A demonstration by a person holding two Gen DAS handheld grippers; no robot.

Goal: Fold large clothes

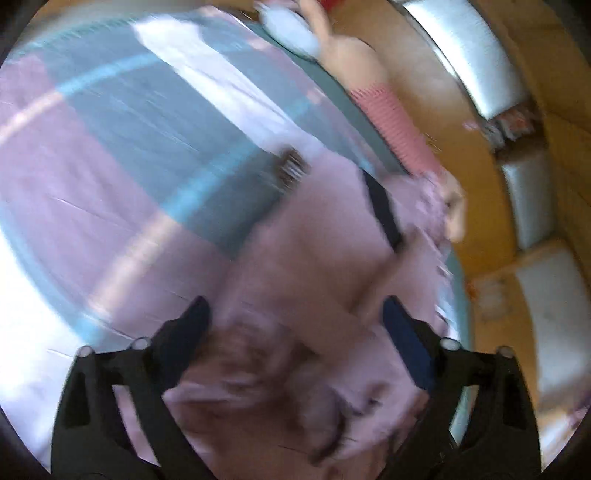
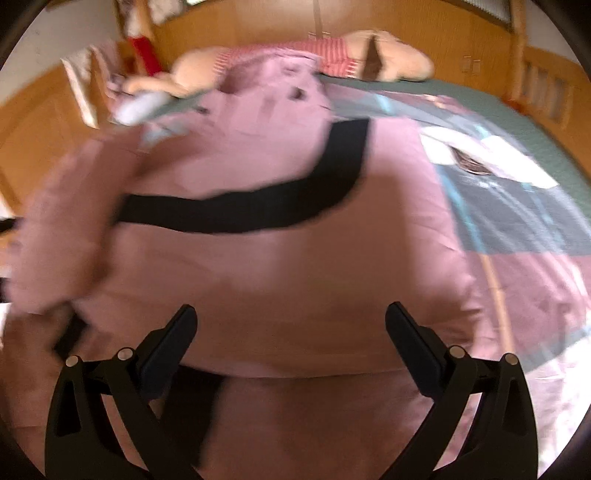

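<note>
A large mauve-pink garment with a wide black band lies spread over a patchwork bedspread. In the left wrist view the same garment is bunched and crumpled, its black band running away from me; the view is motion-blurred. My left gripper is open, its fingers apart above the crumpled cloth. My right gripper is open, fingers wide apart above the flat cloth. Neither grips anything.
A plush toy in a red-striped shirt lies at the bed's far edge, also in the left wrist view. A pale blue item lies near it. Wooden floor and white cushions surround the bed.
</note>
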